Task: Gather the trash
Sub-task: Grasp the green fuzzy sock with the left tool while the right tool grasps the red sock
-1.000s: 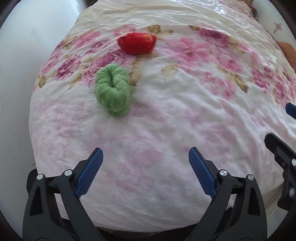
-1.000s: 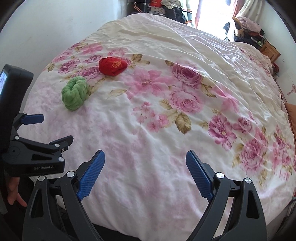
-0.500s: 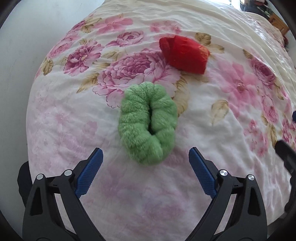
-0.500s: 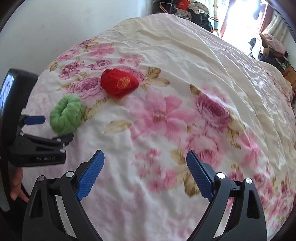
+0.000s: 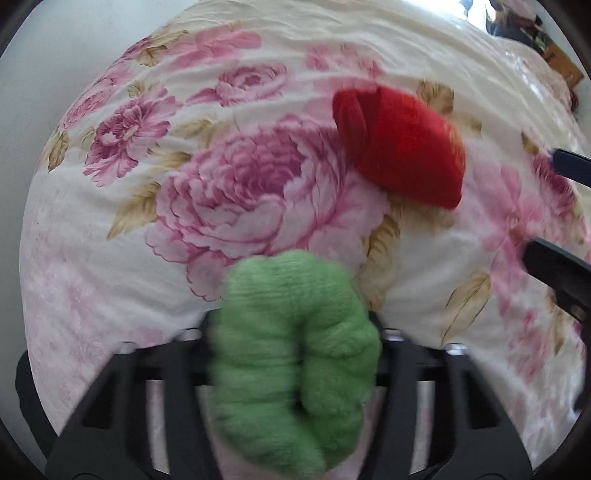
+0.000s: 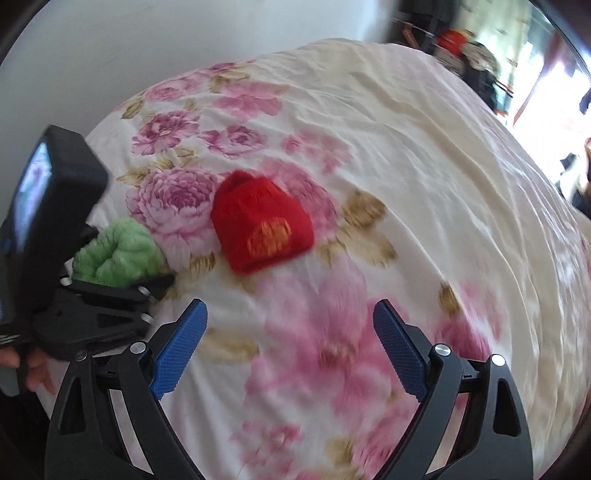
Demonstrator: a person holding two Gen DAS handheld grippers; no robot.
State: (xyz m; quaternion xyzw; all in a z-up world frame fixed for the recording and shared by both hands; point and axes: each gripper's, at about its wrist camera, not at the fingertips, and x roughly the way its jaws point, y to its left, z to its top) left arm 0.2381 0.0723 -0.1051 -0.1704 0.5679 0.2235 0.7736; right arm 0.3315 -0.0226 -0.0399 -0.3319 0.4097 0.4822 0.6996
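Note:
A fluffy green sock ball (image 5: 295, 354) fills the space between the fingers of my left gripper (image 5: 291, 332), which is shut on it; the blue pads are hidden by it. It also shows in the right wrist view (image 6: 118, 254), held by the left gripper (image 6: 110, 280). A red sock ball (image 5: 402, 147) lies on the bed beyond it to the right. In the right wrist view the red ball (image 6: 262, 225) with an orange mark lies ahead of my right gripper (image 6: 291, 343), which is open, empty and above the bedspread.
The floral bedspread (image 6: 406, 155) covers the whole bed. A white wall (image 6: 184, 33) runs along the left side. Dark clutter and clothes (image 6: 469, 55) stand at the far end of the room. The right gripper's tips (image 5: 561, 236) show at the right edge.
My left gripper moved forward over the green sock ball and shut on it. My right gripper moved forward and left toward the red sock ball, still open.

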